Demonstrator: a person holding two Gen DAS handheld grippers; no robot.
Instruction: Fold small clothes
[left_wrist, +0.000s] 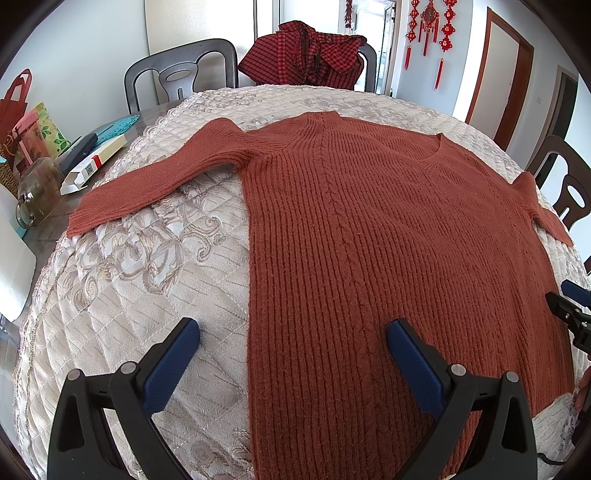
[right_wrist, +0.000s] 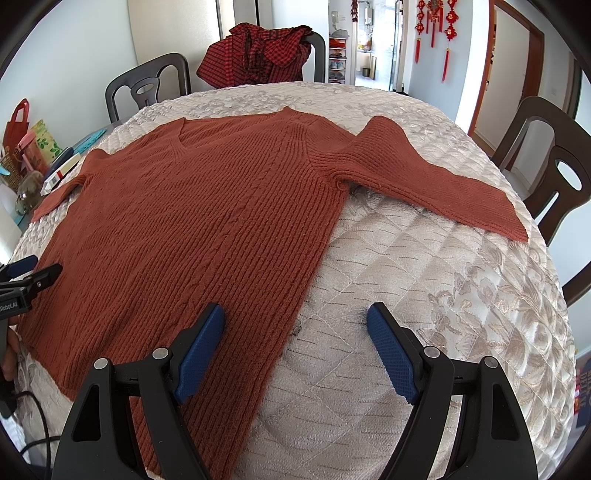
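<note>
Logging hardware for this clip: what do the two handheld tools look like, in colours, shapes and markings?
Both match: the left tool and right tool have matte black plastic arms with triangular cut-outs and silver pivot pins. Each finger carries a blue, finely textured pad. Seen from the right wrist view, the left tool's body bears white lettering, cut off at the frame edge, and a black cable trails below it.

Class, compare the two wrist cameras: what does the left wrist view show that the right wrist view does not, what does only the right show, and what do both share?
Only the left wrist view shows the sweater's left sleeve at full length.

Only the right wrist view shows the right sleeve at full length.

Both show the rust sweater flat on the quilted cloth, the plaid garment draped on a chair, and the open left gripper and right gripper hovering at its hem.
</note>
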